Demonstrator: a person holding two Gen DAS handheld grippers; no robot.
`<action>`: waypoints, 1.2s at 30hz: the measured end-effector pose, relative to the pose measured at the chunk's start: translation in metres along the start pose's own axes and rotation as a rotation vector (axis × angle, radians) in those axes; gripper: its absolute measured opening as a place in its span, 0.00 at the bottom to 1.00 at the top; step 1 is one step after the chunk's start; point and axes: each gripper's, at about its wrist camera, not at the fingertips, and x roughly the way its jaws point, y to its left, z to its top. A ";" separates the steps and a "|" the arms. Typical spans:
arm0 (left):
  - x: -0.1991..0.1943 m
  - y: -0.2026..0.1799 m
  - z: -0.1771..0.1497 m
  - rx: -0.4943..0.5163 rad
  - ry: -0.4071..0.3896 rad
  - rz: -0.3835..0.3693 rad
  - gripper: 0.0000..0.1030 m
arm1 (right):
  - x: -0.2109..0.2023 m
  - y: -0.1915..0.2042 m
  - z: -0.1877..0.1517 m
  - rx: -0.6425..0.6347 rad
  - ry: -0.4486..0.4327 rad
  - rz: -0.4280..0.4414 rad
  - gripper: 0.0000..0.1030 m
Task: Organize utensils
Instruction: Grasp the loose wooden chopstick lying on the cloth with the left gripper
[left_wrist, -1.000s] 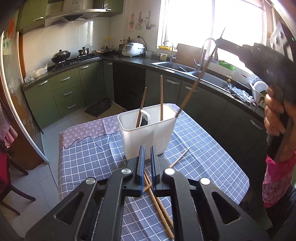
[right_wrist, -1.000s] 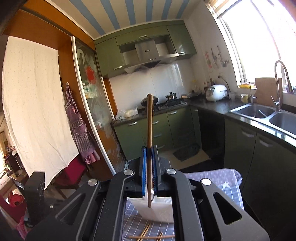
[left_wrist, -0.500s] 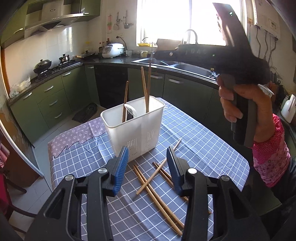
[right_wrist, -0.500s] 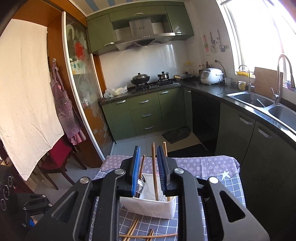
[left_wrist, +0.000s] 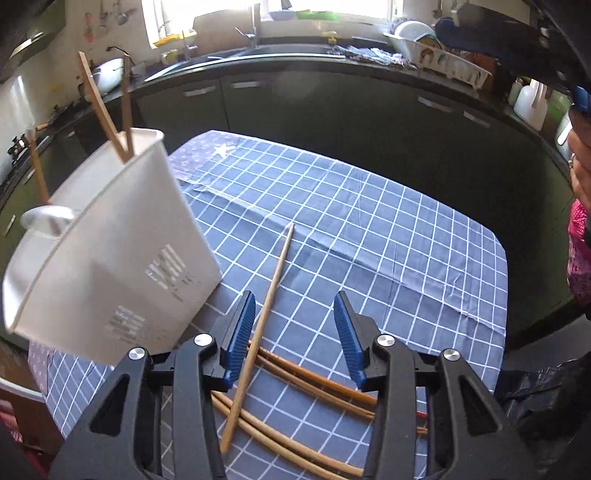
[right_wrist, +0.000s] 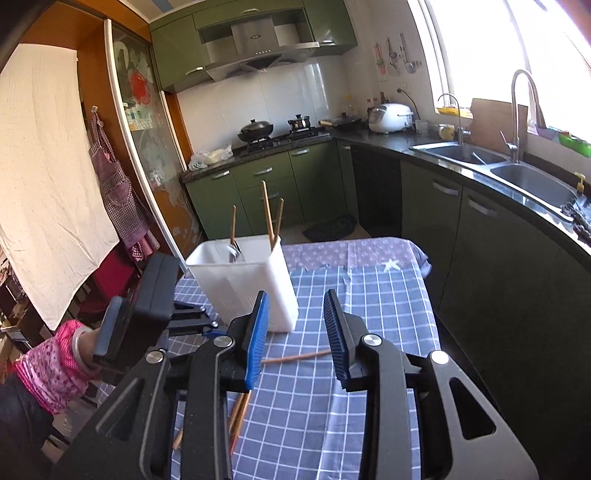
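Green kitchen cabinets (right_wrist: 258, 181) stood behind our checked blue tablecloth (left_wrist: 369, 221). At left, the white utensil caddy (left_wrist: 110, 266) held three chopsticks (left_wrist: 99, 107) and a spoon (left_wrist: 46, 221). Our left gripper (left_wrist: 293, 336) hung partly open and empty over the loose chopsticks (left_wrist: 266, 314) lying on the cloth. Our right gripper (right_wrist: 295, 336) was opening, with nothing between its blue pads (right_wrist: 256, 339), just beside the caddy.

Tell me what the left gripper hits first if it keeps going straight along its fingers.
Most likely the pale chopstick lying on the checked tablecloth: it runs between the open fingers of the left gripper, with nothing held. Depth is unclear.
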 end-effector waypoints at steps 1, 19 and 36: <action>0.010 0.000 0.003 0.005 0.015 -0.015 0.40 | 0.001 -0.006 -0.005 0.009 0.011 -0.001 0.30; 0.093 0.020 0.020 0.012 0.154 -0.079 0.33 | 0.021 -0.057 -0.028 0.094 0.083 0.030 0.34; 0.064 0.014 0.013 0.026 0.088 -0.005 0.06 | 0.014 -0.056 -0.030 0.126 0.088 0.019 0.36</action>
